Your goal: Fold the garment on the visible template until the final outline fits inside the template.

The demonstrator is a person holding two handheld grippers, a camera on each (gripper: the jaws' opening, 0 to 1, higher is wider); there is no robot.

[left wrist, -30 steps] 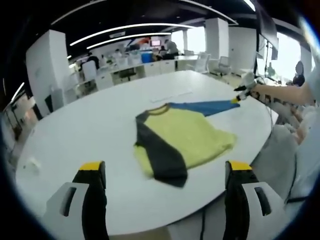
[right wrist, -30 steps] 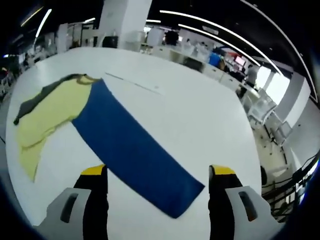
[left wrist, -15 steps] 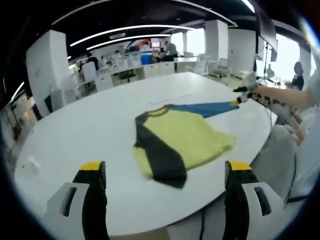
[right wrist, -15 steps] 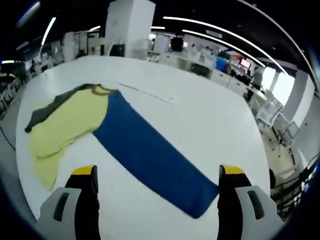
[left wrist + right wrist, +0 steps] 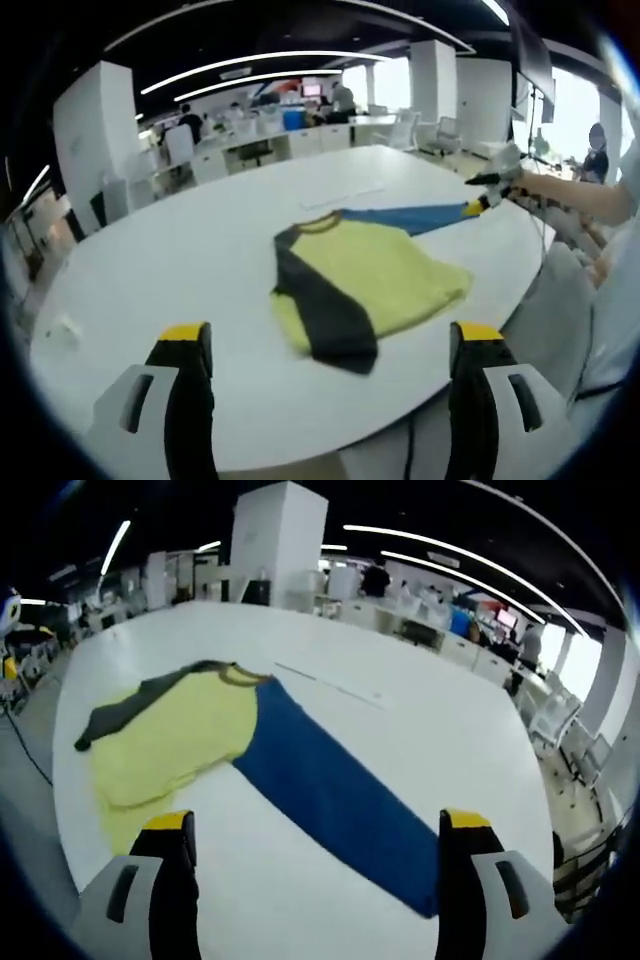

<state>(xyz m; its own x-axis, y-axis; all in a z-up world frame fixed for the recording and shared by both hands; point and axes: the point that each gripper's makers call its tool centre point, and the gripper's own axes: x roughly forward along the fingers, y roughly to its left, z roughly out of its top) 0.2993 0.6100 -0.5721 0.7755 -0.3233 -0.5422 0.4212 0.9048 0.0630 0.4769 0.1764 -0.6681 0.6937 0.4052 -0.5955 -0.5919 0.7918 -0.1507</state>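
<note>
A shirt lies flat on the white table (image 5: 170,250). Its yellow body (image 5: 385,275) has a dark grey sleeve (image 5: 320,305) folded across it, and a blue sleeve (image 5: 415,216) stretches out straight to the right. My left gripper (image 5: 330,338) hangs open at the near table edge, well short of the shirt. My right gripper (image 5: 490,193) hovers at the blue sleeve's cuff. In the right gripper view the blue sleeve (image 5: 335,790) runs from the yellow body (image 5: 175,735) down between my open right gripper (image 5: 316,825) jaws, which hold nothing. The grey sleeve (image 5: 125,708) lies at the far left.
A thin pale strip (image 5: 342,189) lies on the table beyond the collar, also the strip (image 5: 330,686). A small white object (image 5: 62,326) sits near the left edge. A person's arm (image 5: 575,200) reaches in from the right. Desks, chairs and pillars stand beyond the table (image 5: 430,720).
The right gripper's camera has pulled back and swung, so more of the blue sleeve shows. In the left gripper view the right gripper has drifted slightly right. The shirt lies as before.
</note>
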